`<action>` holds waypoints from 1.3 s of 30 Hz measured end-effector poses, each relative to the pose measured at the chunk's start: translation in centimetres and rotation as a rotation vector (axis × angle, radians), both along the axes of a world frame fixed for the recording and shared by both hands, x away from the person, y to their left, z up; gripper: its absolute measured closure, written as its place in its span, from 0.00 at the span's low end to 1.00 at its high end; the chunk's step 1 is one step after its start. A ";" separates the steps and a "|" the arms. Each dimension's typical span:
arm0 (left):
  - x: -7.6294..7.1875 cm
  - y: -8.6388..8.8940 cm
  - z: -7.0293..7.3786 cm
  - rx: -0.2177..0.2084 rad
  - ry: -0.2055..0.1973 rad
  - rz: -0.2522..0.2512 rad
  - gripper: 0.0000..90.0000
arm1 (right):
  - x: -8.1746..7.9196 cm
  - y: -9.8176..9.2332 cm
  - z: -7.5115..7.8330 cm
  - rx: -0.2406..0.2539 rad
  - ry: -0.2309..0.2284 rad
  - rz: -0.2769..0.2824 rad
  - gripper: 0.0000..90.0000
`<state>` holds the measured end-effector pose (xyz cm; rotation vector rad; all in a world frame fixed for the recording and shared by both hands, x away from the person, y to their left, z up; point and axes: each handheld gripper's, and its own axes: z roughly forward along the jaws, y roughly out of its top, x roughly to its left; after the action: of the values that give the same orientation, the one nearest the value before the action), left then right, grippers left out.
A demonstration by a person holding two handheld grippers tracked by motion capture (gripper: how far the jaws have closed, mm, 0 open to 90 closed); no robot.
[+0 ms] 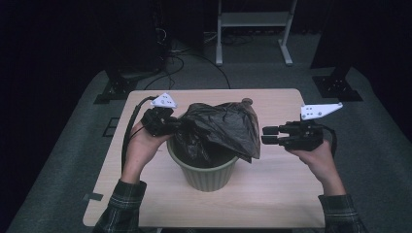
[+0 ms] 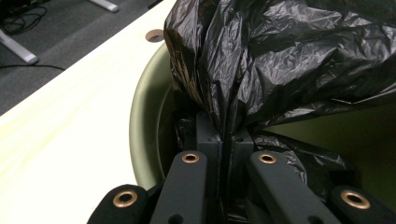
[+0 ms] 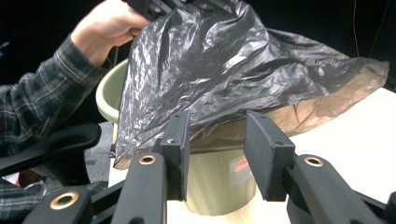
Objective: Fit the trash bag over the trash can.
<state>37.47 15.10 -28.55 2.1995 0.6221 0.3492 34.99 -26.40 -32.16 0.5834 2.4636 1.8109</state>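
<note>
One edge of black bag is pinched by left gripper over green bin on tabletop. Right gripper, half-open and empty, should grab the bag's free hem, then spread it over the rim.

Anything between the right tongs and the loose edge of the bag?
Nothing visible. The right tongs stand open just short of the black bag, whose edge hangs free before them above the green bin. Left tongs pinch its other side.
</note>
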 end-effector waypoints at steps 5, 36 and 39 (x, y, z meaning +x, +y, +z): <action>0.0 0.0 0.0 0.000 0.001 -0.001 0.96 | 0.2 0.2 -0.4 -0.020 0.016 0.000 0.68; -0.2 -0.7 -0.2 0.013 -0.002 -0.011 0.94 | -0.5 0.7 0.0 0.019 0.026 0.019 0.68; -0.2 -0.8 -0.3 0.013 0.000 -0.015 0.94 | -0.4 1.1 -0.3 -0.013 0.027 0.028 0.90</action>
<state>37.23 14.32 -28.80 2.2154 0.6050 0.3470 34.56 -25.28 -32.43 0.5788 2.5118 1.8069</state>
